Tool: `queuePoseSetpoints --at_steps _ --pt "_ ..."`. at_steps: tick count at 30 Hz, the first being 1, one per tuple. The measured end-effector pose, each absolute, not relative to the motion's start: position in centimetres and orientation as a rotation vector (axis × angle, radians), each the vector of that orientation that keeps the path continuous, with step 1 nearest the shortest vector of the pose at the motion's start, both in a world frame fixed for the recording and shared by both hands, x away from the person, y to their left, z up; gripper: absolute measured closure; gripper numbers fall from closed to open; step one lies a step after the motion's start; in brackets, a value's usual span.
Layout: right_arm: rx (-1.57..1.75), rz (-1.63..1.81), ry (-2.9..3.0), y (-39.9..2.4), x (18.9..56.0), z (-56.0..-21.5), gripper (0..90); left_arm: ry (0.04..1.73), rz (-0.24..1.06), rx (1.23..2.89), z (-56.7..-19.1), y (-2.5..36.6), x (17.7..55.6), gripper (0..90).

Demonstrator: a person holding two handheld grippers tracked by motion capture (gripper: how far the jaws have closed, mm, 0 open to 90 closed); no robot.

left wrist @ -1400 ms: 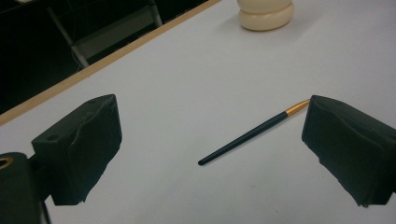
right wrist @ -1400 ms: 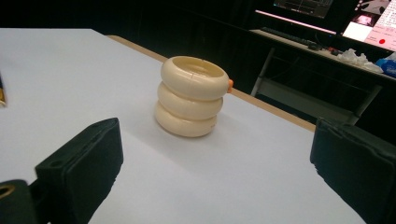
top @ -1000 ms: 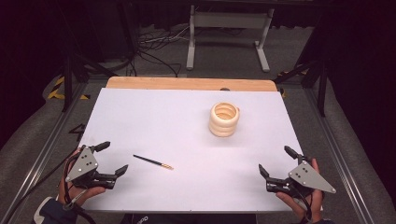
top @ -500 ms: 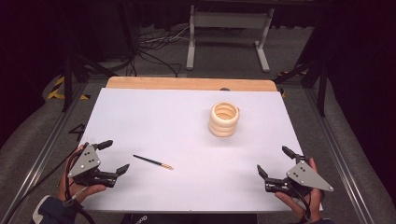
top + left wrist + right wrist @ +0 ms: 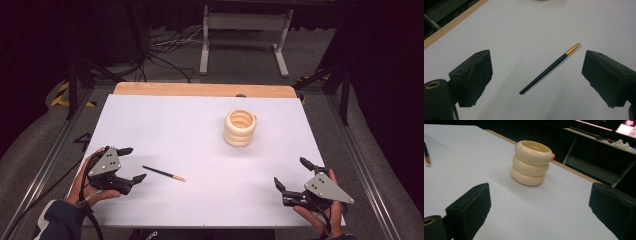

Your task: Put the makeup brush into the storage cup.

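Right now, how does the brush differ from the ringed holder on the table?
The brush is thin, black with a gold tip, and lies flat near the left tongs. The ringed holder is cream, stout, hollow and stands upright farther back. Both rest untouched on the white table.

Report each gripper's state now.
Left gripper: open, jaws just closing slightly, holding nothing; the brush lies ahead between them, untouched.
Right gripper: open, holding nothing.
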State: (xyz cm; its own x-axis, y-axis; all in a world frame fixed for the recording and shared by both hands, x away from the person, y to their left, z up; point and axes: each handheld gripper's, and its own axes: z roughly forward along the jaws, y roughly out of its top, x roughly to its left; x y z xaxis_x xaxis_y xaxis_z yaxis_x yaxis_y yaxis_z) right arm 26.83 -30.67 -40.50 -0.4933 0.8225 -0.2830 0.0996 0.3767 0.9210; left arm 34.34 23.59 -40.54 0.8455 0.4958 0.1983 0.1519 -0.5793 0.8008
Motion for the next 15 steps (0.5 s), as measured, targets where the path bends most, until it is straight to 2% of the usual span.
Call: queuePoseSetpoints --at_steps 10,15 --pt "0.792 1.16 1.892 -30.6 26.9 -40.6 5.5 0.372 0.379 2.275 -40.7 20.1 36.0 8.4" --pt "0.794 1.152 1.896 -30.6 26.9 -40.6 5.5 0.352 0.385 2.319 -41.0 18.4 36.6 9.0"
